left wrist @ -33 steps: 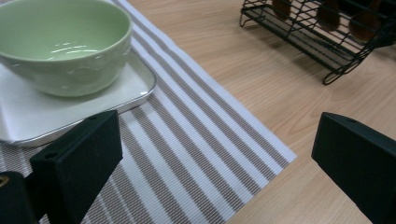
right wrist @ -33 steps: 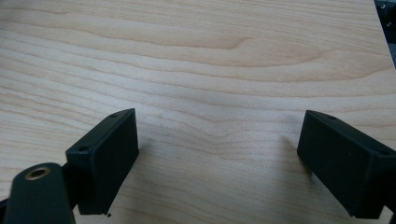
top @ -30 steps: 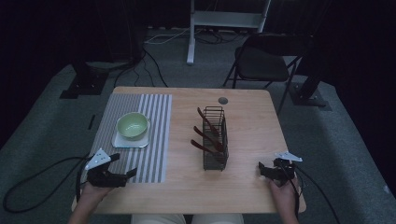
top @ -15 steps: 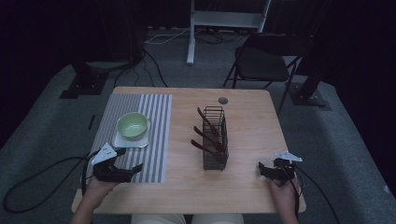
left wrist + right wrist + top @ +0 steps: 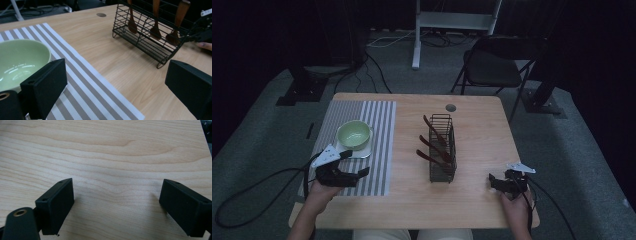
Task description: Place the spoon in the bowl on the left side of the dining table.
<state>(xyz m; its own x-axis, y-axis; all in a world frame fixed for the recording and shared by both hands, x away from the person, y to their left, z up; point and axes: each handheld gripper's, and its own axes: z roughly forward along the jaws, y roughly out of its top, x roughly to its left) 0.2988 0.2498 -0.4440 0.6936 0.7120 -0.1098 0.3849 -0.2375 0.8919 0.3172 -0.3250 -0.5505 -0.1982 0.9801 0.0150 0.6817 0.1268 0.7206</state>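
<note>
Wooden table [image 5: 477, 200] lies bare beside right gripper [image 5: 495, 182].

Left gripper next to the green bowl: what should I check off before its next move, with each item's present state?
1. Left gripper jaws open, holding nothing: ok.
2. Green bowl upright on the striped mat: ok.
3. Bowl contents: looks empty, ok.
4. Right gripper open over bare table, apart from the wire rack: ok.
5. Three wooden spoons standing in the rack: ok.
6. Intended target: cannot tell.
</note>
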